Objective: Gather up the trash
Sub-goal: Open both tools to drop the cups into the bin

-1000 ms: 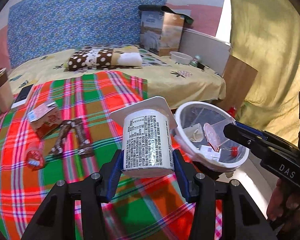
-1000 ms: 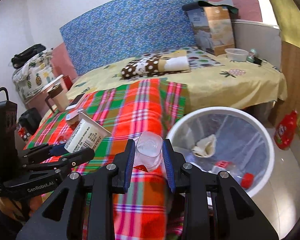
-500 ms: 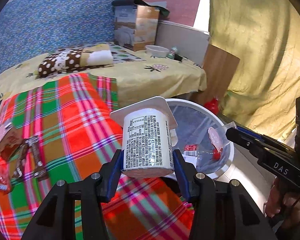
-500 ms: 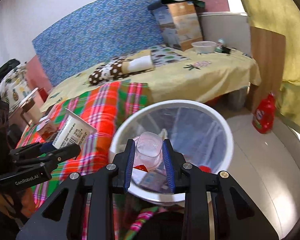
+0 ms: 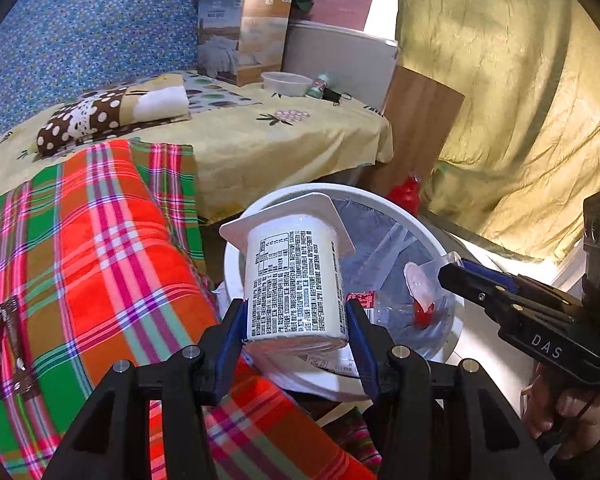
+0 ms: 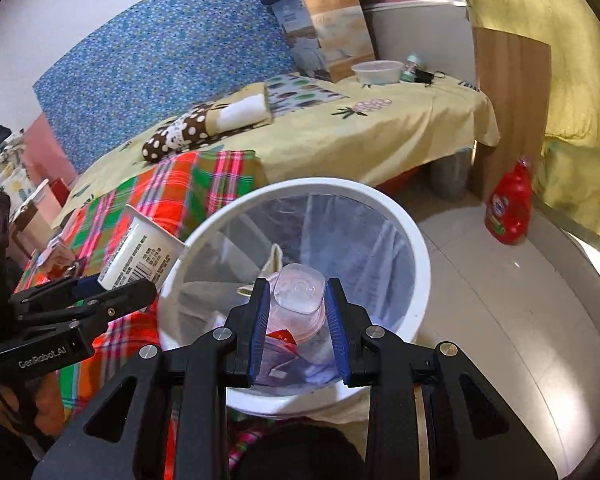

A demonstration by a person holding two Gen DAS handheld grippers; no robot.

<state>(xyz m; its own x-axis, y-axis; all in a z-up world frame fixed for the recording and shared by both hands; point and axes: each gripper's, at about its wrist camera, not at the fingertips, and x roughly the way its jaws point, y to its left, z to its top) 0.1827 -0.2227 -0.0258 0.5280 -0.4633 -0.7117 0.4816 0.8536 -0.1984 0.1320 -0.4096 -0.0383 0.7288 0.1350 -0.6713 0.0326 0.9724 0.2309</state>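
Note:
My left gripper is shut on a white yogurt cup with black print, held at the near rim of the white trash bin. It also shows in the right wrist view. My right gripper is shut on a clear plastic cup with a red scrap under it, held over the open bin. The bin has a clear liner and holds paper and a plastic bottle. The right gripper also shows in the left wrist view.
The bin stands on a light floor beside a bed with a plaid blanket. Wrappers lie on the blanket at the left. A red bottle stands on the floor by a wooden board. A yellow curtain hangs right.
Both grippers have moved right from above the blanket toward the bin, each still holding its cup. The right gripper's cup now hangs over the bin's opening; the left's is at the rim.

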